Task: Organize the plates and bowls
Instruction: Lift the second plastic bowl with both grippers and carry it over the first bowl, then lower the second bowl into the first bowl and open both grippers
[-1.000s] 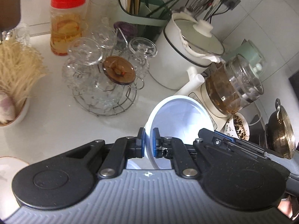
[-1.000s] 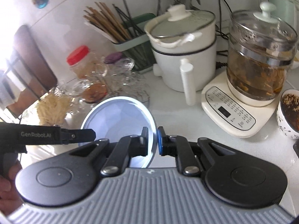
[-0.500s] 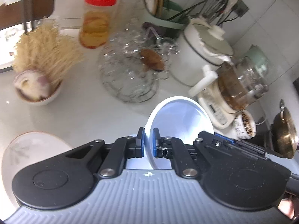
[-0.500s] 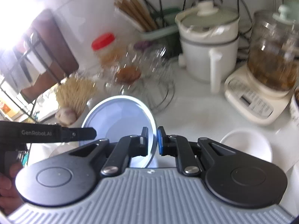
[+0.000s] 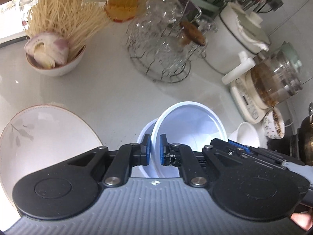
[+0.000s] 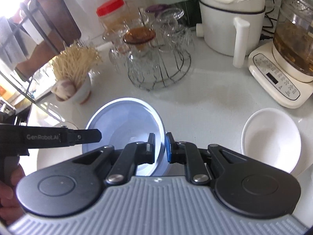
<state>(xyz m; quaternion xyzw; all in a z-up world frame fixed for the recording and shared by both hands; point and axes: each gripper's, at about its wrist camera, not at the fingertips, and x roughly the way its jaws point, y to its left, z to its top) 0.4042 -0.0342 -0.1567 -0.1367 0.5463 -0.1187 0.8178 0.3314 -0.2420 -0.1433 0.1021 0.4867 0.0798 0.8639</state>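
A white plastic bowl [image 5: 191, 129] [image 6: 125, 123] hangs between both grippers, low over the counter. My left gripper [image 5: 154, 150] is shut on its near rim, blue pads on either side of the thin wall. My right gripper [image 6: 160, 149] is shut on the opposite rim. Each gripper shows in the other's view, the left gripper [image 6: 95, 136] at the bowl's far edge. A second white rim [image 5: 141, 137] shows just behind the held bowl; I cannot tell if they touch. A leaf-patterned plate [image 5: 49, 137] lies to the left, a small white bowl [image 6: 272, 139] to the right.
At the back stand a bowl of dry noodles and garlic [image 5: 56, 58], a wire rack of glasses [image 5: 166, 54], a white pot [image 6: 230, 19] and a glass kettle on its base [image 6: 289, 58]. A patterned cup [image 5: 273, 125] sits far right. A hand [image 6: 9, 192] grips the left tool.
Both grippers have sunk toward the counter with the bowl, pitching further down. The patterned plate, the small white bowl and the second rim have come into view.
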